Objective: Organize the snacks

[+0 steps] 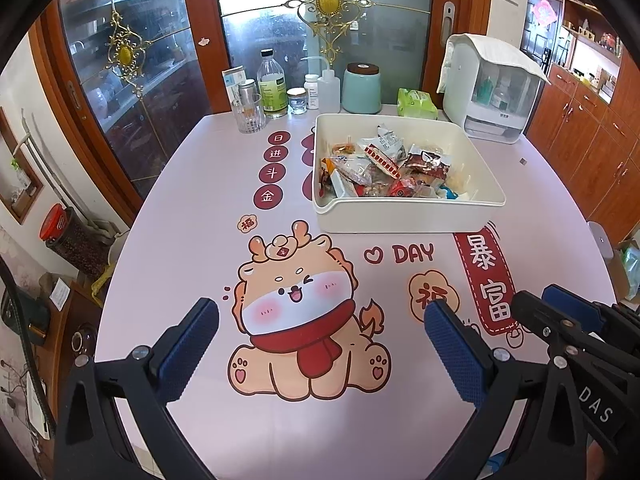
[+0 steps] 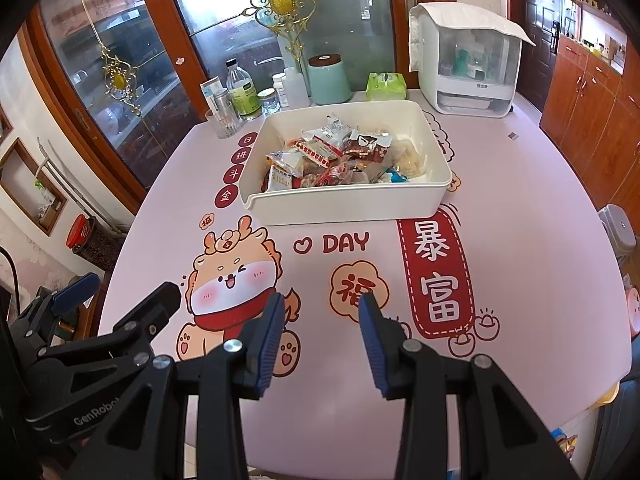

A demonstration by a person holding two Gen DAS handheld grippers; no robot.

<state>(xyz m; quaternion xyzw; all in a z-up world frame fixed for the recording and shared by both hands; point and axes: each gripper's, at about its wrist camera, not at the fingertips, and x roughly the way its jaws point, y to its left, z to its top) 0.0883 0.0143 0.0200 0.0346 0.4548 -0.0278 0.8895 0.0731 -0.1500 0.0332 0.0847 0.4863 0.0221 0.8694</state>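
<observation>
A cream plastic bin [image 1: 404, 212] [image 2: 344, 208] stands on the pink printed table, holding several wrapped snack packets [image 1: 384, 168] [image 2: 332, 156]. My left gripper [image 1: 320, 316] hovers over the cartoon dragon print, well short of the bin, jaws wide apart with nothing between the blue pads. My right gripper [image 2: 322, 312] hangs beside it on the right, jaws a narrower gap apart and empty. Each gripper shows at the edge of the other's view: the right one [image 1: 560, 312] in the left wrist view, the left one [image 2: 120, 296] in the right wrist view.
Along the table's far edge stand a glass tumbler [image 1: 251, 116], bottles [image 1: 272, 84], a teal canister [image 1: 362, 88], a green tissue pack [image 1: 416, 104] and a white appliance [image 1: 492, 92] under a cloth. Glass doors lie behind, wooden cabinets to the right.
</observation>
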